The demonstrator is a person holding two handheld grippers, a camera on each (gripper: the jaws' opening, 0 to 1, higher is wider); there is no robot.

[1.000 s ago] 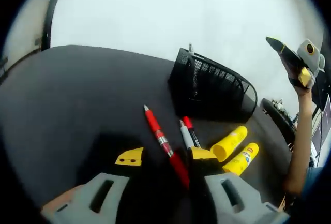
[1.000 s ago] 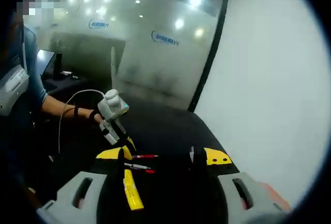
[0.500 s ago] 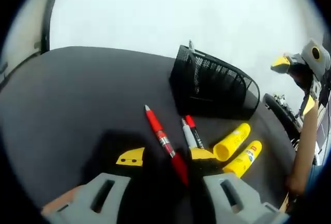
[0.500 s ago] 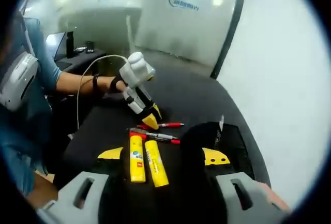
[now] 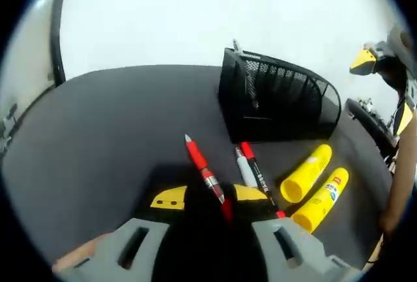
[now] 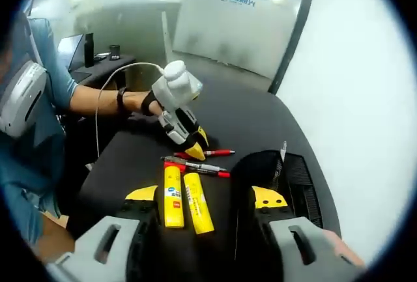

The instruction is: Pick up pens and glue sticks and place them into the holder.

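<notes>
Pens and glue sticks are lying on a dark bench beside a black mesh holder. In the left gripper view, the left hand-held gripper is hovering low over a red pen, its yellow-tipped jaws spread apart with the pen's lower end lying between them, not visibly clamped. Just beside that pen are lying a grey-bodied marker and a black pen with a red cap, close together. Two yellow glue sticks are lying side by side nearer the holder's right end. In the right gripper view, the right hand-held gripper is hanging above the bench with its jaws wide apart and nothing between them, the glue sticks below it and the holder by its right jaw.
</notes>
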